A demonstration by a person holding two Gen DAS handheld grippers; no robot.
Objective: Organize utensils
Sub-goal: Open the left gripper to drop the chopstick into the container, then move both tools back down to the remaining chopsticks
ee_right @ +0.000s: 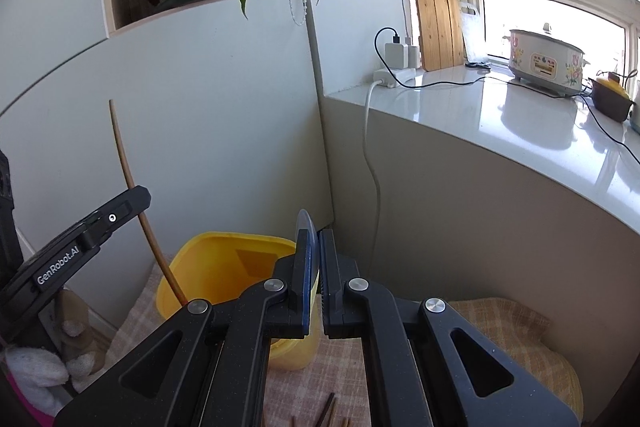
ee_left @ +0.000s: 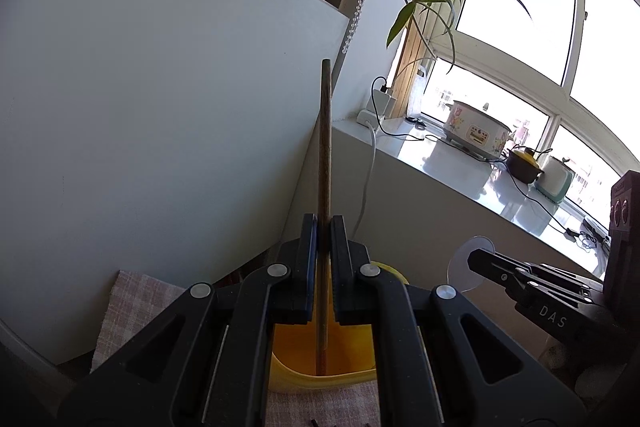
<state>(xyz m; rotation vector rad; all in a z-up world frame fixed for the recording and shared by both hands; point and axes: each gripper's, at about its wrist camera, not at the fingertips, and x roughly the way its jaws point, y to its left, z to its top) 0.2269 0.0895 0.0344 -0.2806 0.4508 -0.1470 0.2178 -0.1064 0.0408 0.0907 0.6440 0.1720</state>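
At lower centre of the left wrist view, the left gripper (ee_left: 324, 227) pinches a long brown wooden chopstick (ee_left: 325, 147) upright, its lower end inside the yellow plastic container (ee_left: 292, 375) on the checked cloth (ee_left: 132, 299). At lower centre of the right wrist view, the right gripper (ee_right: 314, 251) is clamped on a thin clear plastic spoon (ee_right: 304, 221) just right of the container.
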